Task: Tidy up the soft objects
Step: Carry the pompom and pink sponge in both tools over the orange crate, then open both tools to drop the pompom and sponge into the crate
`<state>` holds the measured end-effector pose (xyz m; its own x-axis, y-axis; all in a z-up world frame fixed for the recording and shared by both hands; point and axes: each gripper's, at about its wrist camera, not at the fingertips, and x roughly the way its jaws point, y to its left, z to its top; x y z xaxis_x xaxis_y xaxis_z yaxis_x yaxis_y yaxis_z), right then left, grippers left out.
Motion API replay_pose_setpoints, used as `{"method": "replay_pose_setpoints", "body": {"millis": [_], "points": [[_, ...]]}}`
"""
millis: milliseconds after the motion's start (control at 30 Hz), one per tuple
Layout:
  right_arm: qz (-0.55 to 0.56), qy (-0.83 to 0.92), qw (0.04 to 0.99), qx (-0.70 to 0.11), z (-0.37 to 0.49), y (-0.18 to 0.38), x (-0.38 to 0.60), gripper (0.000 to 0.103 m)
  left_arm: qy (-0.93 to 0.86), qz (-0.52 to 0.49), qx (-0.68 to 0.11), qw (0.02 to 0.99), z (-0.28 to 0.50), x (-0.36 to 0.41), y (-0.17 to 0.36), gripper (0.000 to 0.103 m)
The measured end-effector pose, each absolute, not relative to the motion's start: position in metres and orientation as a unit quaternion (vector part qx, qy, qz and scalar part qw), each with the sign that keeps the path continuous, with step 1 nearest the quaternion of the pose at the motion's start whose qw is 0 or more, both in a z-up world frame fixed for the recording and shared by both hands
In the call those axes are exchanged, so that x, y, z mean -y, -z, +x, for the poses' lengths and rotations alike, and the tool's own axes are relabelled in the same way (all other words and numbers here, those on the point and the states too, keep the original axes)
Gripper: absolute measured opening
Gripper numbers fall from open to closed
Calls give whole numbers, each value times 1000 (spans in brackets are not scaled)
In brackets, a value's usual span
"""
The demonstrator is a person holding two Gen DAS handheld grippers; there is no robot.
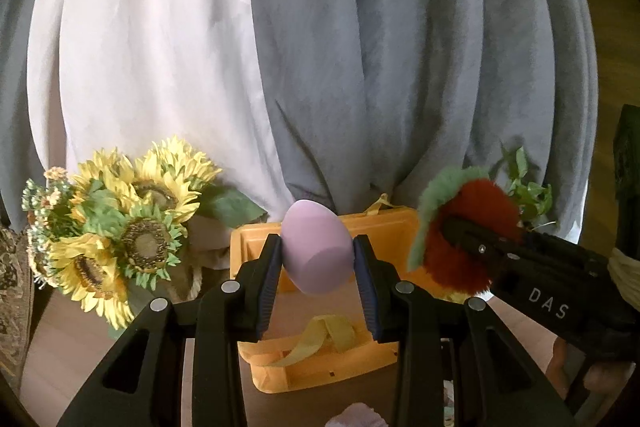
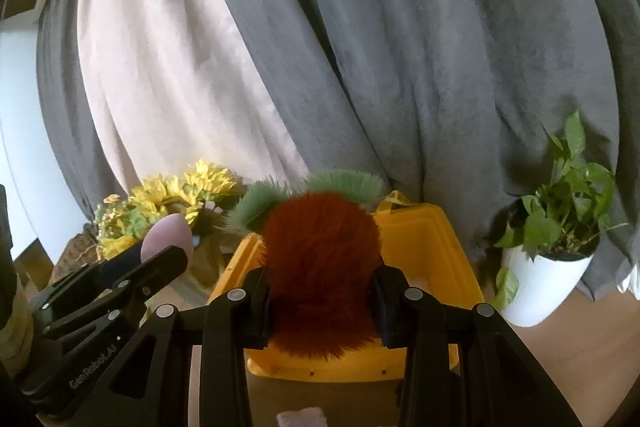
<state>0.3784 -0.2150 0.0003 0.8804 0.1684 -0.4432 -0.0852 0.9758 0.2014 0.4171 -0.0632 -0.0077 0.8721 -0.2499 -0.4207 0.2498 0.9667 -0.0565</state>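
Observation:
My left gripper is shut on a smooth lilac egg-shaped sponge, held above the near part of an open orange bin. My right gripper is shut on a furry red-brown plush with green fuzzy leaves, held over the same orange bin. In the left wrist view the right gripper reaches in from the right with the plush beside the bin's right edge. The right wrist view has the left gripper with the lilac sponge at the left.
A yellow ribbon lies inside the bin. A sunflower bouquet stands left of the bin, and a potted green plant in a white pot stands to its right. Grey and white curtains hang close behind. A pale soft item lies near the front edge.

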Motion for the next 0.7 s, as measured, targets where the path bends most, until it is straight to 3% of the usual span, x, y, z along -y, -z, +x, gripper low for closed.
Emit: {"method": "replay_pose_setpoints", "body": {"millis": [700], "points": [[88, -43, 941, -324, 471, 62, 227, 39, 135, 19, -310, 941, 510, 84, 78, 37]]}}
